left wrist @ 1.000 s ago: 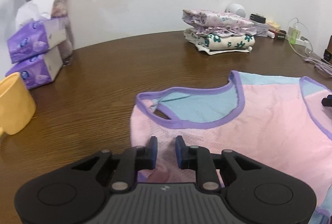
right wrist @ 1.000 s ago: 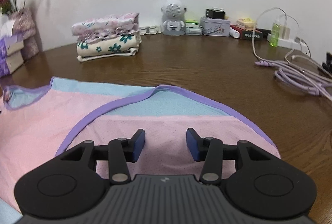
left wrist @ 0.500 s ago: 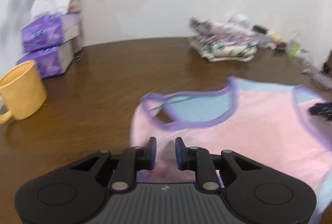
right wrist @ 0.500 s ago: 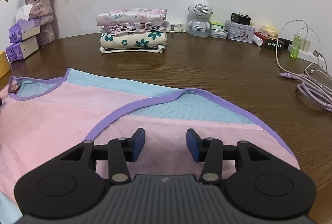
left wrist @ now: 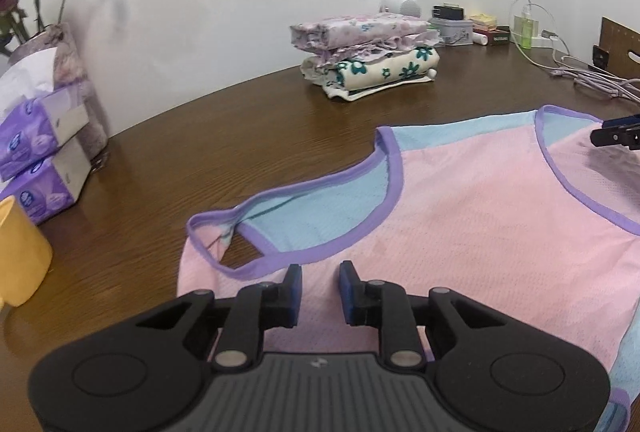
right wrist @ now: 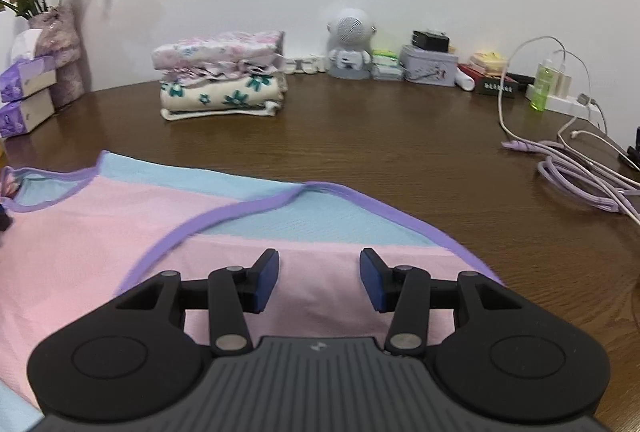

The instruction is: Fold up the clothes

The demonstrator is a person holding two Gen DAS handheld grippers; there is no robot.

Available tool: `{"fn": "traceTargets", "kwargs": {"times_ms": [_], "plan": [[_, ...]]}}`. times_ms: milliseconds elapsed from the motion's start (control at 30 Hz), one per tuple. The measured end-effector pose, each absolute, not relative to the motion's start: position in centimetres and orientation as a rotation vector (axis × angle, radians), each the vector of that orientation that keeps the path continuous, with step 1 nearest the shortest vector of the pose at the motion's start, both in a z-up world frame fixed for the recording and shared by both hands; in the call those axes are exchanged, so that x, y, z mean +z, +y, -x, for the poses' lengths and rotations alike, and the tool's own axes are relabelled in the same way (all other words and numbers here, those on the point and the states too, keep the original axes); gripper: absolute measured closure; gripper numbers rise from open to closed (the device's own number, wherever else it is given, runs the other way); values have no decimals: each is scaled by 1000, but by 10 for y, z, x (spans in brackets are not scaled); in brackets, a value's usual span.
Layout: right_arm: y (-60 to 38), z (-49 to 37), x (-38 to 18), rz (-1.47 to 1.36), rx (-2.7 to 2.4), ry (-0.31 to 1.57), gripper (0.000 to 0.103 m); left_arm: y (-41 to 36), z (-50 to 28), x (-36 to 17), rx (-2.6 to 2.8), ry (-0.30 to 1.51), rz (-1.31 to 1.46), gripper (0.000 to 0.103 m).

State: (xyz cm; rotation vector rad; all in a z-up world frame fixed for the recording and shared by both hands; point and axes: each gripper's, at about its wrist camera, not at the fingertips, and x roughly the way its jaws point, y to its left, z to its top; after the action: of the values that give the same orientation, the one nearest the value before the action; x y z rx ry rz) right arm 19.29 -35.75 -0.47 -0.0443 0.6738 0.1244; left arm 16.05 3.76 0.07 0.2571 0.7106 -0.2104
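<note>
A dark brown wood-grain bench (right wrist: 360,136) carries everything. Directly under the right claw (right wrist: 319,278) lies a pink and light-blue sleeveless top (right wrist: 100,232) with purple trim, spread flat. Ahead and left of that claw sits a stack of folded floral clothes (right wrist: 222,76). Straight ahead by the wall stand a small white robot-shaped speaker (right wrist: 348,46) and a tin box (right wrist: 430,70). To the right lie coiled purple cables (right wrist: 580,172). Left of the left claw (left wrist: 320,288) rest stacked tissue packs (left wrist: 36,152) and a yellow mug (left wrist: 20,252).
</note>
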Motion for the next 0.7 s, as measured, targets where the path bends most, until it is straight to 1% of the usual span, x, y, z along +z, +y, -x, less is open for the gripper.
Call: {"fn": "traceTargets", "kwargs": {"times_ms": [333,700], "plan": [[-363,-206,-5,99,128,687,57,46,-146,2,-147,700,-287,84],[-316,-244,-6,144,278,737,57,73,-135,4,-60,709,-261,83]]}}
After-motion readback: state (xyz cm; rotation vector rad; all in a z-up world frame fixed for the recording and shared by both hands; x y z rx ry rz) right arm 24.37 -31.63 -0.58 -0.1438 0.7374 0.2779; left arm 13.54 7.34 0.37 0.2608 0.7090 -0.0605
